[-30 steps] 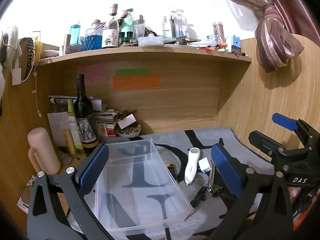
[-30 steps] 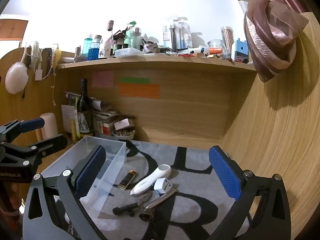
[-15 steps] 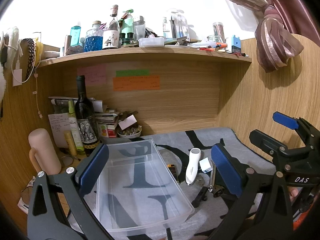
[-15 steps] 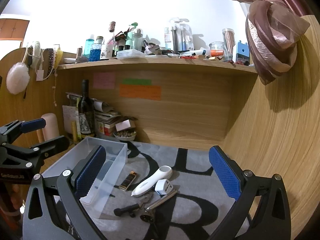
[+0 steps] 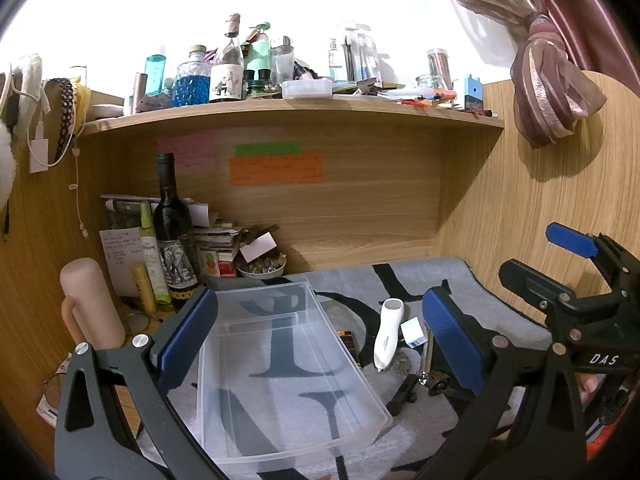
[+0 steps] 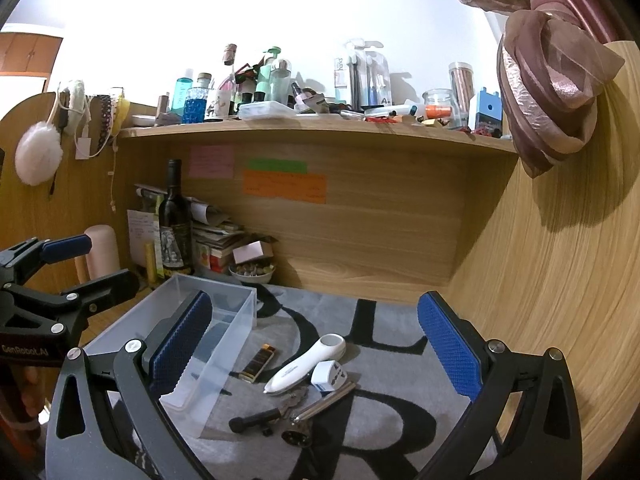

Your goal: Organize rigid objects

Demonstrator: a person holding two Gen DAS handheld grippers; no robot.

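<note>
The bin [image 5: 288,376] is clear, thin plastic, long and rectangular w/ a small lip; it lies empty on the grey mat [image 6: 384,432], which is soft, short pile w/ big black letters. Just right of the bin lies the loose pile: a flat dark lighter [image 6: 258,362] w/ gold end, a smooth white plastic device [image 6: 306,364] w/ round head, a small white cube [image 6: 330,376], keys [image 6: 294,398], a black rod [image 6: 254,420] and a shiny metal tool [image 6: 320,404] — all touching or nearly so, none in the bin.

Left claw [image 5: 318,340] hangs over the bin, wide open, holding nothing; its pads are blue, ribbed rubber on black frames. Right claw [image 6: 314,348] is also wide open and empty, above the pile.

Behind, at the wooden back wall: a dark glass wine bottle [image 5: 174,236], a pink matte cylinder [image 5: 92,312], stacked papers, a small bowl [image 6: 252,274]. The shelf [image 5: 288,110] above is crowded w/ bottles and jars. A mauve curtain [image 6: 552,92], knotted, hangs at right.
</note>
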